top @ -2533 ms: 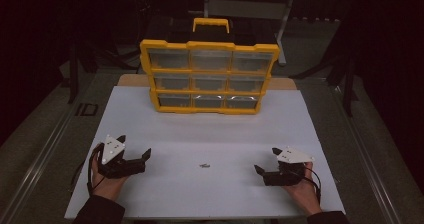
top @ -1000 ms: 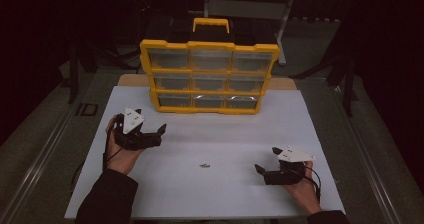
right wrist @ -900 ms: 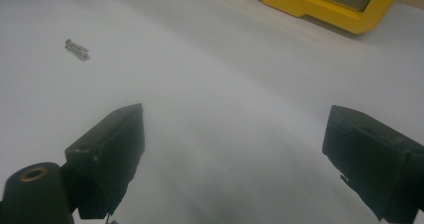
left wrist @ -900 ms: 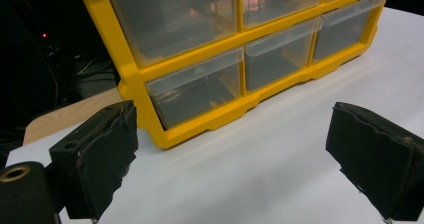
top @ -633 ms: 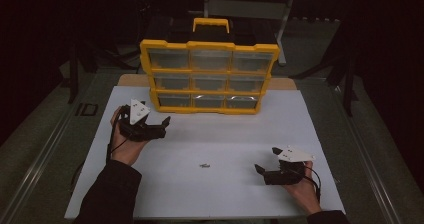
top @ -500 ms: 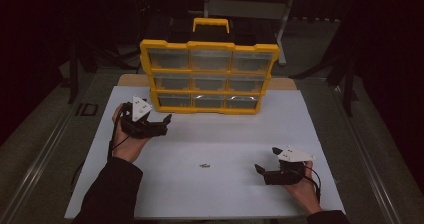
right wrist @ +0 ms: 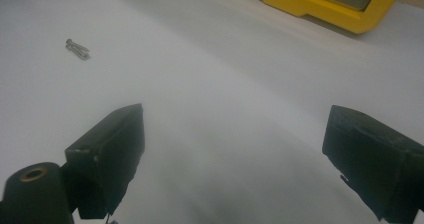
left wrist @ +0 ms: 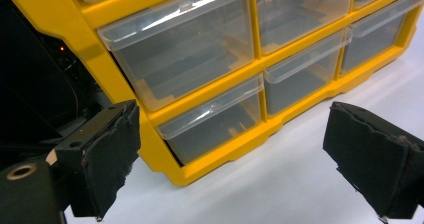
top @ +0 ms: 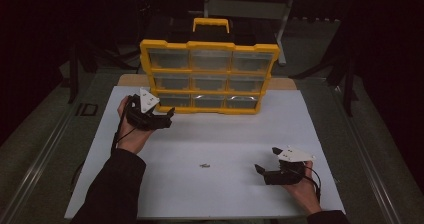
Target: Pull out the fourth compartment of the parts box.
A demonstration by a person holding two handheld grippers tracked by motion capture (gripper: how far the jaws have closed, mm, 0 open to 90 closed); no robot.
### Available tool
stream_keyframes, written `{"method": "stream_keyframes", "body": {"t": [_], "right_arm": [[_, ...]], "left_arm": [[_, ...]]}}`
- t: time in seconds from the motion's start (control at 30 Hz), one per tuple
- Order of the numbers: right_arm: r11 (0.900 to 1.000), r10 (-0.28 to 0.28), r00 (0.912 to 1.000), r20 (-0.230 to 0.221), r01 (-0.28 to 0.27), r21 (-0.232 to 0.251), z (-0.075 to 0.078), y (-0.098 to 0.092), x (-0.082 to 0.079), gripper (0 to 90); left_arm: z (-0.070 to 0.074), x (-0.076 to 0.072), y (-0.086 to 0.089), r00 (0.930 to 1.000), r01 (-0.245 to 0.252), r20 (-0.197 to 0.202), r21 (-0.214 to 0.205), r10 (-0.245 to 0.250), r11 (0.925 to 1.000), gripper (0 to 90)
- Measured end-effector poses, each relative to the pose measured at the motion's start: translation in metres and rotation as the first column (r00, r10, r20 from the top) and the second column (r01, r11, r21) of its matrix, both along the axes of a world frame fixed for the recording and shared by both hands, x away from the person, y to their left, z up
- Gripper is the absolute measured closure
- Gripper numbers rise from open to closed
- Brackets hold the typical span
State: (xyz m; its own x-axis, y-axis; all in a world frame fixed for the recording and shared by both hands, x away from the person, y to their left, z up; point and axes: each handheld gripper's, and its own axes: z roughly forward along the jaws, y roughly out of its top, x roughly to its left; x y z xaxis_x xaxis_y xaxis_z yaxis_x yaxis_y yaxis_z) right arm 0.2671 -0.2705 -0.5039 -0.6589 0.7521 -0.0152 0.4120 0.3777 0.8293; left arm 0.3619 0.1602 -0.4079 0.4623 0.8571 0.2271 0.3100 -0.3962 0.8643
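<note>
- Right gripper [top: 265, 166] is the nearest thing we see, sitting low at about 5 o'clock on the white board [top: 210, 194] in the high view, held in the right hand [top: 305, 191]; its jaws are spread wide with nothing between them, and in the right gripper view we see bare white surface in the gap.
- At the middle of the board, toward 9 o'clock from that gripper and well apart from it, lies a small metal screw [top: 204, 165]; in the right gripper view it shows up at about 10 o'clock [right wrist: 77, 49], lying flat and touched by nothing.
- Farther out, at about 10 o'clock on the board, we find the left gripper [top: 169, 117], held in the left hand [top: 131, 134] with a dark sleeve [top: 107, 189] behind it. Its jaws are also spread wide and grip nothing.
- In the left gripper view the jaws frame the lower left corner of the yellow drawer cabinet [left wrist: 125, 49]; the bottom-left clear drawer [left wrist: 212, 119] lies between them, near but not touched, and it looks closed.
- Farthest off, at 12 o'clock, we see the cabinet [top: 209, 46] standing upright on the far edge of the board, three rows of three clear drawers, a yellow carry handle [top: 211, 23] on top.
- We place the left gripper just in front of the cabinet's bottom-left drawer [top: 173, 99] in the high view; we cannot tell what the drawers hold.
</note>
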Motion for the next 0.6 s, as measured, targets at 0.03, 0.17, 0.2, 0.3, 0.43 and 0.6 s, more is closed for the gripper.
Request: {"method": "stream_keyframes", "body": {"t": [0.03,0.17,0.2,0.3,0.43,0.6], "right_arm": [[1.0,0.001,1.0,0.001,-0.001,0.0,0.0,0.0,0.0,10.0],[1.0,0.0,1.0,0.001,0.0,-0.001,0.0,0.0,0.0,10.0],[1.0,0.0,1.0,0.001,0.0,0.0,0.0,0.0,0.0,10.0],[1.0,0.0,1.0,0.0,0.0,-0.001,0.0,0.0,0.0,10.0],[1.0,0.001,1.0,0.001,-0.001,0.001,0.0,0.0,0.0,10.0],[1.0,0.001,1.0,-0.001,-0.001,0.0,0.0,0.0,0.0,10.0]], "left_arm": [[0.001,0.001,-0.001,1.0,0.0,0.001,0.001,0.0,1.0,9.2],[0.003,0.006,-0.003,1.0,0.001,0.004,0.007,-0.001,1.0,9.6],[0.004,0.007,-0.004,1.0,0.003,0.007,0.006,-0.004,1.0,9.6],[0.005,0.014,-0.008,0.9999,0.01,-0.005,0.021,-0.01,0.9997,9.7],[0.007,0.02,-0.009,0.9999,0.008,-0.009,0.031,-0.008,0.9995,9.9],[0.008,0.028,-0.01,0.9999,-0.003,-0.017,0.043,0.004,0.9991,10.3]]}}
